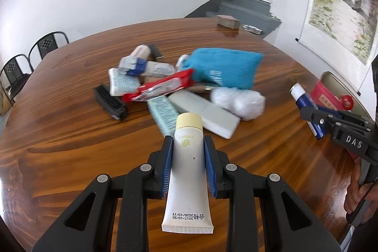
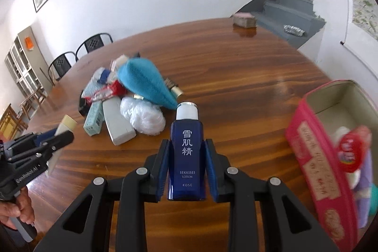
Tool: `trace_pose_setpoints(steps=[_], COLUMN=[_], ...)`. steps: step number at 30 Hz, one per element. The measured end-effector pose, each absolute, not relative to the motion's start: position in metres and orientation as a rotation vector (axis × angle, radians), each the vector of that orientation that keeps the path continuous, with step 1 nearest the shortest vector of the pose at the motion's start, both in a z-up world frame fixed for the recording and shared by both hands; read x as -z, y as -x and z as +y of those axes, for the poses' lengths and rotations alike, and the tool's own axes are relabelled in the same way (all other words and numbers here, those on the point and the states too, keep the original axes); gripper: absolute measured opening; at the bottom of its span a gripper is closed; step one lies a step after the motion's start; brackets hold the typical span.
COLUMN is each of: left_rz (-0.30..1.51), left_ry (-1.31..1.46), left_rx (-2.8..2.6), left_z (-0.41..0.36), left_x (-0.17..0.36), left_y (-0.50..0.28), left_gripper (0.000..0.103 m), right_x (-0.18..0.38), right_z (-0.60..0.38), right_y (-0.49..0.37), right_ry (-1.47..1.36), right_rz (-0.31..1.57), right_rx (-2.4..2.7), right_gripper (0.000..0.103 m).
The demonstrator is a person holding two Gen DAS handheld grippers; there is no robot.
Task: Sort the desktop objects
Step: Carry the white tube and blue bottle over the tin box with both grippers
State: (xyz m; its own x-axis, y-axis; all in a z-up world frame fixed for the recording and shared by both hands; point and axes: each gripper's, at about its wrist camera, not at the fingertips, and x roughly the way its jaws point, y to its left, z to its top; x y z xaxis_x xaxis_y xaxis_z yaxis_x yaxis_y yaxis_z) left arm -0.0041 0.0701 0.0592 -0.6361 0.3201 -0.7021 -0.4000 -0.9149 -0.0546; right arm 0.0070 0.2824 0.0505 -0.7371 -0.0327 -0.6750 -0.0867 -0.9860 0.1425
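My left gripper [image 1: 189, 143] is shut on a white tube with a cream cap [image 1: 189, 171], held above the wooden table [image 1: 70, 134]. My right gripper [image 2: 186, 148] is shut on a dark blue lotion bottle with a white cap [image 2: 186, 157]; it also shows at the right of the left wrist view [image 1: 304, 105]. A pile lies mid-table: blue cloth pouch [image 1: 224, 67], red packet [image 1: 160, 86], black comb [image 1: 109, 102], grey-white case [image 1: 205, 113], white plastic bag [image 1: 238, 100]. A red tin box [image 2: 316, 157] stands at the right, open, with items inside.
A brown block [image 1: 228, 21] and a foil packet [image 1: 252, 28] lie at the table's far edge. Black chairs [image 1: 47, 43] stand at the far left. Grey stairs [image 2: 290, 13] are behind the table. The table's wood shows between the pile and the grippers.
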Motion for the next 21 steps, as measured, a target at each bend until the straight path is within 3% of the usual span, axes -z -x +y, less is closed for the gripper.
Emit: trace_pose_setpoints(steps=[12,15,21], left_rz=[0.175,0.186,0.219], left_ry=[0.996,0.982,0.960], left_rx=[-2.460,-2.441,-2.402], left_z=[0.111,0.124,0.149], left_x=[-0.073,-0.076,-0.080], left_y=[-0.015,-0.019,-0.028], left_gripper=[0.028,0.028,0.028], right_x=[-0.075,-0.077,-0.077], right_z=[0.378,0.387,0.422], right_y=[-0.048,-0.062,-0.089], right_ry=[0.974,0.927,0.873], right_rz=[0.467,0.402,0.512], right_rx=[-2.740,-2.660,-2.630], right_gripper=[0.032,0.032,0.032])
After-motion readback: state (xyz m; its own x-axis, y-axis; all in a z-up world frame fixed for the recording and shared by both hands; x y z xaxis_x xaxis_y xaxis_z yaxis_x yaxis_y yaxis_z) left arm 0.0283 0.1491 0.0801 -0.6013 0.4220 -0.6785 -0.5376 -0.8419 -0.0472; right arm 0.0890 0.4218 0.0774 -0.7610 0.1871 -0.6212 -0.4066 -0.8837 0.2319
